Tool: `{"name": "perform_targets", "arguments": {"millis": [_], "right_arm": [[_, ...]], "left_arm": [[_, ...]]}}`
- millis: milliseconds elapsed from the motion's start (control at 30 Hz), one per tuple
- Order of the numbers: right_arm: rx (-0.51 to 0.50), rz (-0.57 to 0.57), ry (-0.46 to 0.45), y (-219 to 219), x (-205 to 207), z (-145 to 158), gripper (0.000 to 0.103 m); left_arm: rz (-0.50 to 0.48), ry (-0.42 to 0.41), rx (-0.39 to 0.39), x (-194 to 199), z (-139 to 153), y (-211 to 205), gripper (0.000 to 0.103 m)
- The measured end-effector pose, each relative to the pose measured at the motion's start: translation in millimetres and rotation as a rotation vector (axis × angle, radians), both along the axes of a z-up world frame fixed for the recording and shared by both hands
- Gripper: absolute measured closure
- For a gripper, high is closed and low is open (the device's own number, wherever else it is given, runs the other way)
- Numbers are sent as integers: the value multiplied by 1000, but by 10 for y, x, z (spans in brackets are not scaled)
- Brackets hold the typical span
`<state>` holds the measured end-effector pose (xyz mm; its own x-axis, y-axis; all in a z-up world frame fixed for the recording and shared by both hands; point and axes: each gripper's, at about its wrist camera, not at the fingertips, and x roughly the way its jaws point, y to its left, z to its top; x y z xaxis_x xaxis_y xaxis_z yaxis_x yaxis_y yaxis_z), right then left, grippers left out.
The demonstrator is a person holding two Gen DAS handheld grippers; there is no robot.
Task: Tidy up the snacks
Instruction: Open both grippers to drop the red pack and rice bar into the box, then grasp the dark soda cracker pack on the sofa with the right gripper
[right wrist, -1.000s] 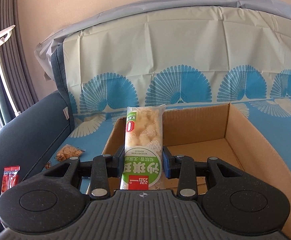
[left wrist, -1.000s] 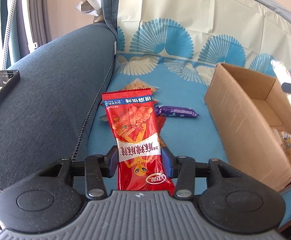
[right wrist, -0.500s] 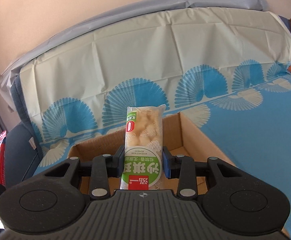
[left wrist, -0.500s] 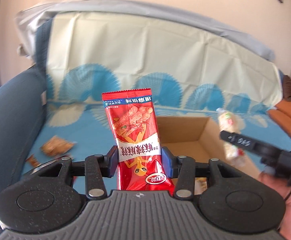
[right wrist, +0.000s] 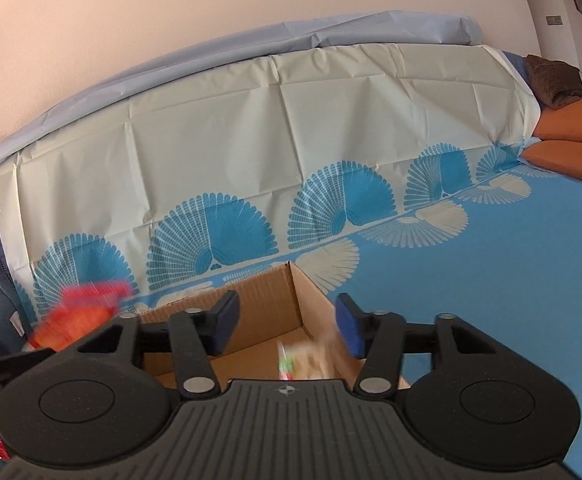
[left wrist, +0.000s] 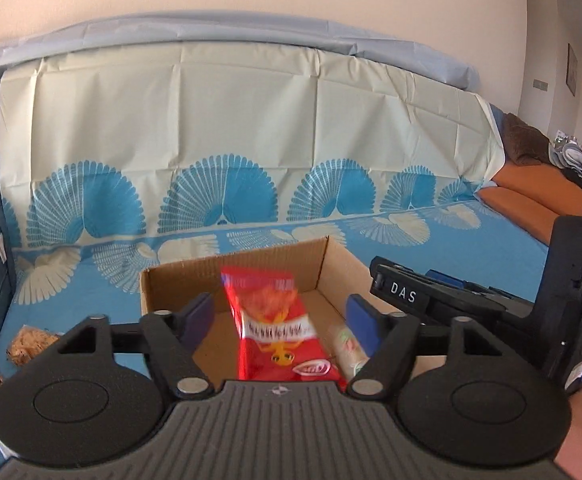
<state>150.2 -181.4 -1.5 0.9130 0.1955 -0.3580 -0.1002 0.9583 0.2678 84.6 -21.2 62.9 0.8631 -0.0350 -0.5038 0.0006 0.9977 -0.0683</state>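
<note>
Red foil snack packet (left wrist: 279,328) drops free between the opening left claw (left wrist: 281,318) pads into the brown cardboard box (left wrist: 235,276); right claw (right wrist: 289,322), opening too, empty, so hold both steady above the box's middle until packets settle.

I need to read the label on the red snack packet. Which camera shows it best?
The left wrist view: the red snack packet is central, face-on though motion-blurred, between the opening jaws of the left gripper above the cardboard box. The right wrist view shows only a red smear at the left edge, partly hidden.
</note>
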Motion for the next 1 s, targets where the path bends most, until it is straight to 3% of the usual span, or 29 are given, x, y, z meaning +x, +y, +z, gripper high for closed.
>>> {"name": "perform_targets", "arguments": {"millis": [133, 233, 333, 367, 400, 500, 600, 667, 767, 833, 867, 1000], "right_arm": [[-12, 3, 5, 82, -2, -21, 41], [-29, 23, -7, 196, -26, -6, 41], [-47, 61, -16, 367, -78, 1, 41], [-53, 80, -23, 435, -102, 8, 41], [-56, 97, -33, 494, -127, 11, 41], [-66, 164, -75, 728, -242, 45, 41], [-59, 264, -124, 979, -410, 66, 55], [-42, 363, -148, 1172, -547, 83, 66], [-20, 523, -170, 1499, -810, 100, 71], [-17, 618, -180, 1708, -986, 89, 71], [-24, 664, -179, 1827, -1076, 71, 71], [-82, 804, -123, 2275, -1298, -114, 71]], "left_arm": [[-11, -74, 33, -337, -106, 138, 23], [-23, -112, 73, -672, -211, 322, 34], [0, -72, 78, -909, -324, 642, 55], [10, -50, 86, -958, -353, 770, 70], [20, -38, 96, -1000, -374, 894, 79], [49, -48, 137, -1135, -422, 1331, 79], [94, -47, 211, -1252, -588, 1749, 79], [166, -15, 176, -1350, -781, 2047, 79], [346, 53, -11, -1526, -1077, 2499, 79], [445, -21, -153, -1692, -1049, 2764, 83], [446, -43, -179, -1730, -1036, 2810, 90], [407, -12, -109, -1667, -1014, 2753, 89]]}}
